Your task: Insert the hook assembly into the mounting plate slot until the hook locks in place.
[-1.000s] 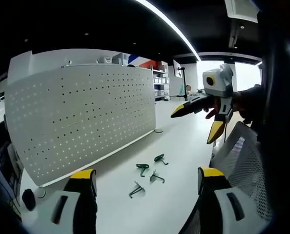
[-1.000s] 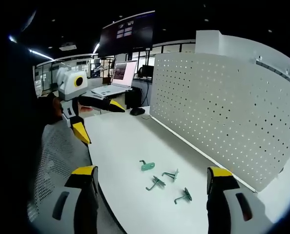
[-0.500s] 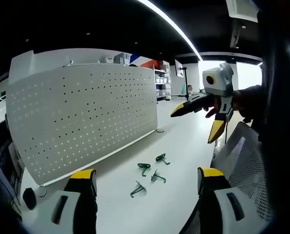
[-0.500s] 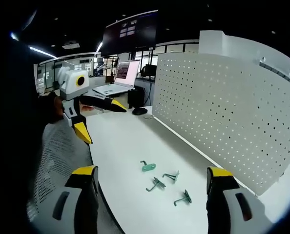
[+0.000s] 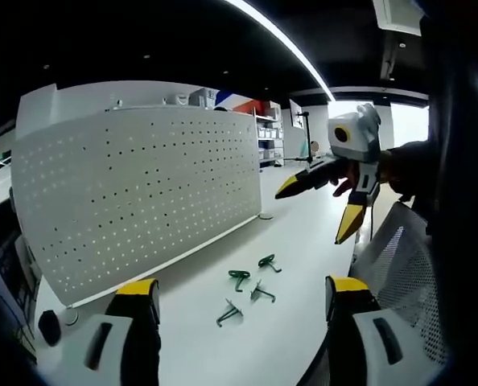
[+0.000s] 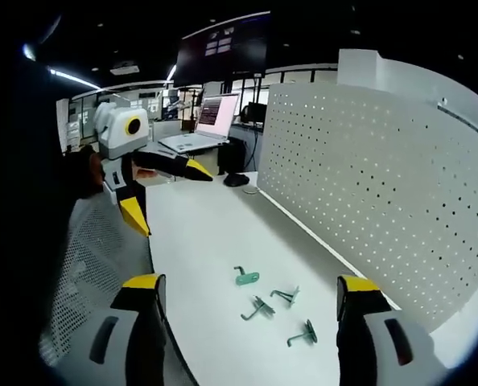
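**Both grippers open and empty; four hooks loose on table before the perforated plate**

Writing: the hooks and the plate carry no legible marking. The lit screen of a laptop and a dark overhead monitor show content too small to read.

Nearest, in the left gripper view, the left gripper has its yellow-tipped jaws spread wide, gripping nothing and touching nothing. In the right gripper view the right gripper stands the same way: jaws far apart, empty, clear of the table.

Just beyond the jaws, four small green hooks lie loose on the white table, clustered near one another; in the right gripper view the same hooks lie between the two jaws. None is in contact with either gripper or with the plate.

A mesh chair back stands at the table edge, near the person's dark sleeve.

Behind the hooks, the white perforated mounting plate stands upright along the table's far side, apart from the hooks. Nothing is seen hanging on its face. A dark computer mouse lies on the table near the plate's far end, with the laptop beyond it.

Farther back, shelving and a bright ceiling light strip are visible.
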A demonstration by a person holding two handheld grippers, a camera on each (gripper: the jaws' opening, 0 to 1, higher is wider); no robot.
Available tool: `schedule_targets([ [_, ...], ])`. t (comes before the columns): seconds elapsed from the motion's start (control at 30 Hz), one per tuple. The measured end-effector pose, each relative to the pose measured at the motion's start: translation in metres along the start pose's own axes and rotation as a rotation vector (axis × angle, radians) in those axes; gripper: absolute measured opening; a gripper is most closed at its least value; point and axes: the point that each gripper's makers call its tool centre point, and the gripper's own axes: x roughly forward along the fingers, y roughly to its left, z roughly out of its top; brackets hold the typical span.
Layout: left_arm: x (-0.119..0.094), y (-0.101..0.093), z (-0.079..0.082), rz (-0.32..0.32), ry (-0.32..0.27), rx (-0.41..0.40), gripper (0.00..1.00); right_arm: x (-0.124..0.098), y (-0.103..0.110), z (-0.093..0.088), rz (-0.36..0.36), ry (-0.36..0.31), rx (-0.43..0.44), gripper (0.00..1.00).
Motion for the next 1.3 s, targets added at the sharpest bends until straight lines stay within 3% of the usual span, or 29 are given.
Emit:
schedule_targets([
  [0.4, 0.0, 0.0, -0.001, -0.001, 0.003, 0.002, 0.87, 0.027, 0.008, 0.012, 0.053, -0.001, -0.046, 0.77],
  [0.97, 0.0, -0.001, -0.001, -0.002, 0.004, 0.005, 0.86, 0.058, 0.014, 0.009, 0.093, 0.021, -0.06, 0.63],
  [1.3, 0.0, -0.002, -0.004, -0.009, 0.013, 0.006, 0.86, 0.074, 0.0, 0.003, 0.105, 0.033, -0.075, 0.55],
])
